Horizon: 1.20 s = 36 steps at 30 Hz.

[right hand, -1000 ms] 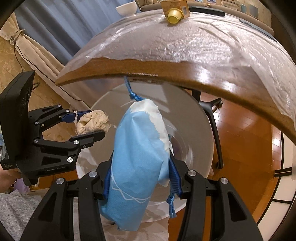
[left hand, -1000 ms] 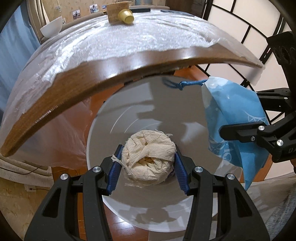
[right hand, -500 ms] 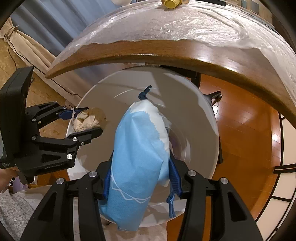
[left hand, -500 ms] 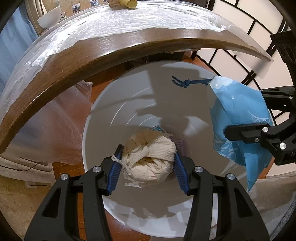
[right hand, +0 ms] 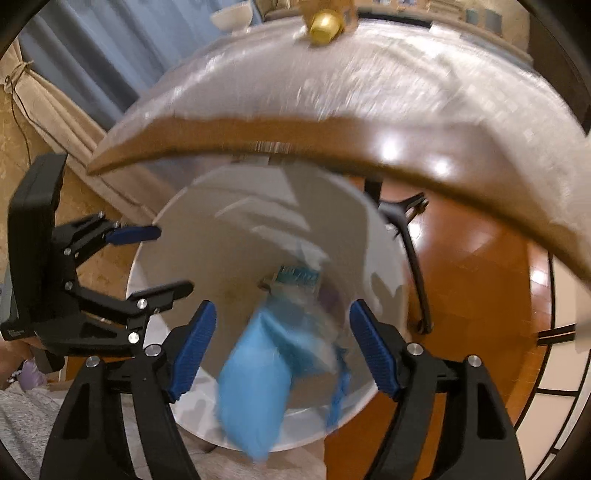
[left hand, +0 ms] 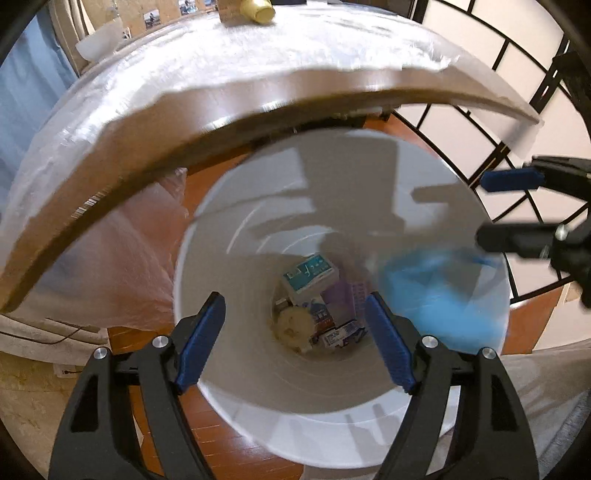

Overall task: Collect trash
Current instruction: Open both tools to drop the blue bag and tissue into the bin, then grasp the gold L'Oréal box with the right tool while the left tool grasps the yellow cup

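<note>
A white trash bin (left hand: 229,380) stands on the floor under the table edge, also in the right wrist view (right hand: 207,236). My left gripper (left hand: 295,336) is open and empty above it; it shows at the left in the right wrist view (right hand: 162,258). The crumpled paper wad (left hand: 293,325) lies at the bin's bottom among boxes. My right gripper (right hand: 282,345) is open, seen at the right in the left wrist view (left hand: 491,206). The blue bag (right hand: 258,376), blurred, is falling free into the bin, also in the left wrist view (left hand: 443,299).
A wooden table (left hand: 184,125) covered in clear plastic overhangs the bin. On it stand a yellow cup (left hand: 258,11) on its side and a white bowl (left hand: 96,40). A black chair leg (right hand: 410,236) stands right of the bin. A paper screen (left hand: 517,81) is at the right.
Both grippers have opened. The paper wad has dropped to the bin's bottom and the blue bag has left the right gripper and is falling.
</note>
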Each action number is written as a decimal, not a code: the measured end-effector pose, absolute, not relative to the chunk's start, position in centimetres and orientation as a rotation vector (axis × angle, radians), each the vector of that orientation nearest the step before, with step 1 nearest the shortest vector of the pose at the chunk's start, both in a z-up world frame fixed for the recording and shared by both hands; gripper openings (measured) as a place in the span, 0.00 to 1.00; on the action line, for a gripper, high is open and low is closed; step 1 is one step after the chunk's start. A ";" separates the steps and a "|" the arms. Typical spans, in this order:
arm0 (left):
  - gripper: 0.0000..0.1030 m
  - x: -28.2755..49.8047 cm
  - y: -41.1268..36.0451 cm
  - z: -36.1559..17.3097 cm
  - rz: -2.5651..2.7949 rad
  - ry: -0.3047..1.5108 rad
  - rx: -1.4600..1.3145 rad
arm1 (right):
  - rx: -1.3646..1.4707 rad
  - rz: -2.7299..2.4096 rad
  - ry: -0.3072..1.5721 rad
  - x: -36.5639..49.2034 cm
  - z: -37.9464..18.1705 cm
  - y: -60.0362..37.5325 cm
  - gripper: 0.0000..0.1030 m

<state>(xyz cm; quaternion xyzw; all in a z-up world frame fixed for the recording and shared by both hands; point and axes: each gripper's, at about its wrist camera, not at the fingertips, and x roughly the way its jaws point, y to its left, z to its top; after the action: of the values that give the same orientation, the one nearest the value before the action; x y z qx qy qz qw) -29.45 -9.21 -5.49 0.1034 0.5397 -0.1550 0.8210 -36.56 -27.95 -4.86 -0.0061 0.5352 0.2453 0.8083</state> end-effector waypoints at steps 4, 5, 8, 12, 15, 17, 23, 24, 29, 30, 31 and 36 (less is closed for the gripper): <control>0.78 -29.9 -8.9 -1.9 -0.347 1.079 0.175 | 0.023 0.495 1.027 -36.1 -0.7 -29.2 0.83; 0.87 -29.9 -8.7 -0.9 -0.353 1.050 0.164 | 0.038 0.483 0.982 -35.8 0.7 -29.8 0.88; 0.98 -29.6 -8.8 2.9 -0.349 0.923 0.152 | 0.067 0.457 0.887 -34.1 3.6 -30.7 0.94; 0.98 -27.2 -8.9 5.5 -0.338 0.833 0.151 | 0.061 0.418 0.796 -29.8 6.6 -31.1 0.95; 0.98 -24.3 -8.9 6.3 -0.338 0.812 0.125 | 0.022 0.410 0.744 -25.9 8.2 -30.2 0.95; 0.98 -22.5 -9.4 6.5 -0.344 0.797 0.113 | -0.008 0.413 0.730 -23.0 8.7 -29.7 0.95; 0.98 -18.0 -10.3 5.9 -0.317 0.802 0.125 | -0.014 0.446 0.758 -15.6 8.6 -27.5 0.95; 0.98 -17.3 -10.5 5.7 -0.318 0.805 0.120 | -0.020 0.451 0.769 -14.3 8.3 -26.9 0.95; 0.98 -14.1 -11.3 4.6 -0.311 0.817 0.122 | -0.063 0.482 0.829 -9.4 6.2 -24.1 0.95; 0.98 -13.7 -11.5 4.3 -0.308 0.820 0.126 | -0.070 0.485 0.842 -8.7 5.7 -23.8 0.95; 0.98 -13.1 -11.6 4.0 -0.307 0.827 0.127 | -0.074 0.487 0.856 -8.1 5.2 -23.4 0.95; 0.98 -10.7 -11.8 2.8 -0.302 0.848 0.114 | -0.073 0.496 0.922 -5.3 2.7 -22.3 0.95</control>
<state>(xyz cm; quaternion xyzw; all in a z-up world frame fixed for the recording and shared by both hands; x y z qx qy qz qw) -10.73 -11.80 2.79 0.0552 0.4096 -0.1461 0.8988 -5.33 -22.32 2.68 -0.0348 0.4404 0.2367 0.8654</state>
